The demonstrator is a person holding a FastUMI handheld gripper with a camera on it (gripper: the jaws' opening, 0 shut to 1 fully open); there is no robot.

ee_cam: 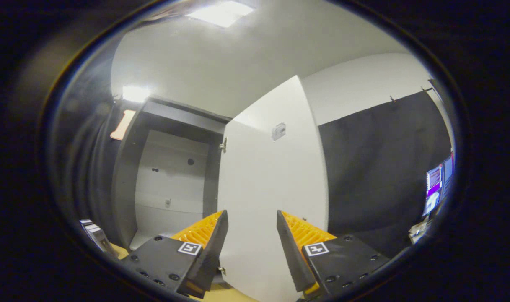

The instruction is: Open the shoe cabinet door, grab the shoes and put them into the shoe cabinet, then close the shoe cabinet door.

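Cabinet door white, swung open, standing edge-on just ahead of fingers; cabinet interior dark-framed, to its left. Door looks stiff, light, smooth — prob. best taken at free edge, away from hinge. Gripper fingers spread apart, holding nothing. No shoes seen. Black cloth wall right of door.

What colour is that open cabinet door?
White, plain; the cabinet door shows best in the gripper view.

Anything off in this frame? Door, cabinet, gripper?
Nothing stands out. The white cabinet door is swung open on its hinges, straight, just ahead of the open gripper. The cabinet interior looks intact, with no shoes seen inside. The fingers hold nothing.
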